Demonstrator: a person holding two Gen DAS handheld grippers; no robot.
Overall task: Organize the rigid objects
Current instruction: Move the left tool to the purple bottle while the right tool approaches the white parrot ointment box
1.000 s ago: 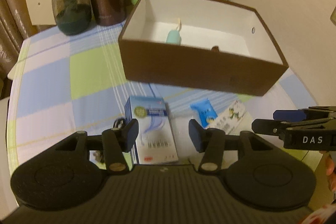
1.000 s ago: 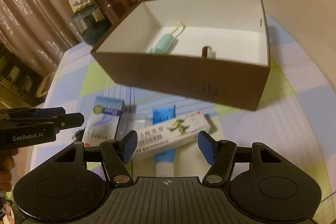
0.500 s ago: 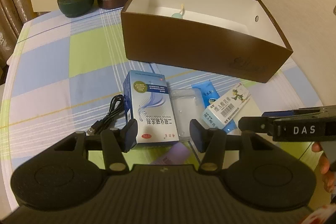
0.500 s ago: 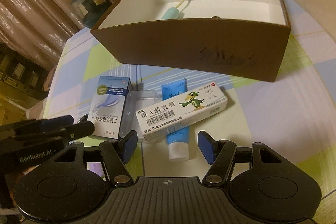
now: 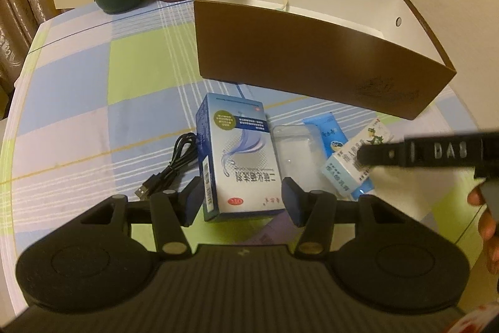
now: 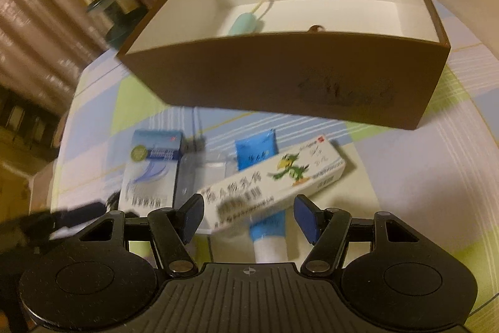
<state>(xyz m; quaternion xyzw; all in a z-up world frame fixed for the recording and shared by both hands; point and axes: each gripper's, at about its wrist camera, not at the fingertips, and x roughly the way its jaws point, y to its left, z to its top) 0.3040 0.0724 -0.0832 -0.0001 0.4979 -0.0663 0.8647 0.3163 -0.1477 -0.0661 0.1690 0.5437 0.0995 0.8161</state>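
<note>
Both sets of jaws stand wide, nothing gripped: left gripper [image 5: 241, 203] straddles the blue box [image 5: 240, 155]; right gripper [image 6: 246, 216] should centre on the ointment carton [image 6: 274, 189] (lying crooked on the tube) before closing

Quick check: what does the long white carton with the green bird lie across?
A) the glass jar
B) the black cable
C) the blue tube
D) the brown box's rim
C: the white carton lies crosswise on the blue tube, whose ends stick out on both sides.

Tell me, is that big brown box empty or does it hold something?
Not empty: the brown box holds a small teal item and a small brown thing.
</note>
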